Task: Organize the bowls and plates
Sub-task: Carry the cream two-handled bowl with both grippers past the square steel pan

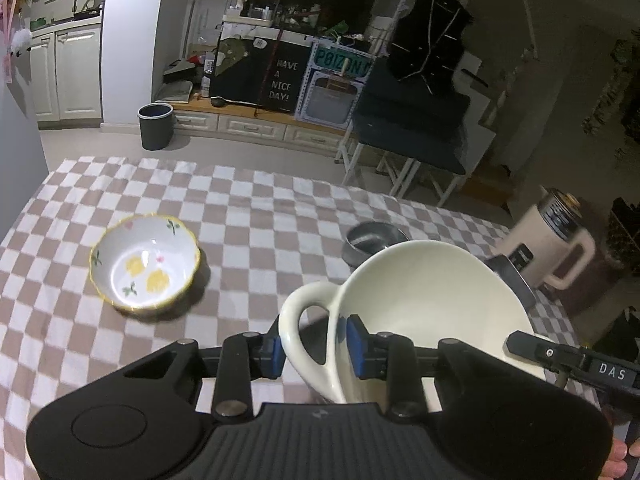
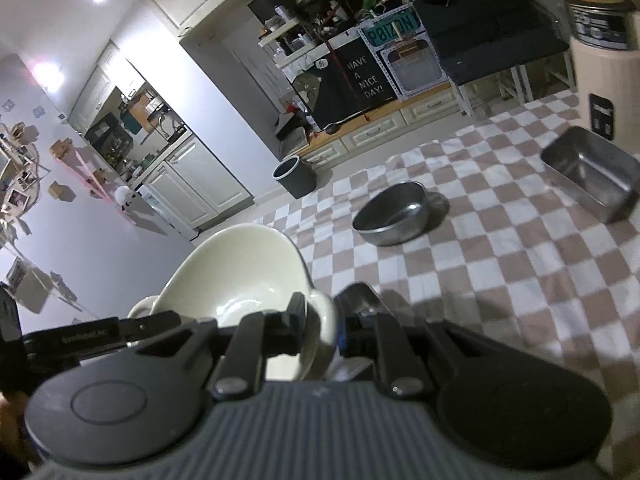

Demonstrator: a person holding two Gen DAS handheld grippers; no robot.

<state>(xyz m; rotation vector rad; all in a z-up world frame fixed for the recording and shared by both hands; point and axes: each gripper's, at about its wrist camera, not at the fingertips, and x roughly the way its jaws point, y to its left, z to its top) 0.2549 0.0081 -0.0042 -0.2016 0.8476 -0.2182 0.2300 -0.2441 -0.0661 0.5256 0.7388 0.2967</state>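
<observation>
A cream bowl (image 1: 432, 300) with two loop handles hangs tilted above the checked tablecloth (image 1: 260, 208), carried between both grippers. My left gripper (image 1: 316, 348) is shut across its left handle, one blue pad outside the loop and the other against the bowl wall. In the right wrist view the same cream bowl (image 2: 240, 280) has its other handle pinched in my shut right gripper (image 2: 320, 332). A white bowl with yellow and green flowers (image 1: 146, 264) sits on the cloth at left. A round steel bowl (image 1: 372, 240) (image 2: 394, 216) stands beyond the cream bowl.
A rectangular steel container (image 2: 592, 176) rests on the cloth at right, next to a tall cream appliance (image 2: 600, 40) (image 1: 560, 236). Past the table's far edge stand a dark bin (image 1: 155, 126), low cabinets and a dark chair (image 1: 412, 128).
</observation>
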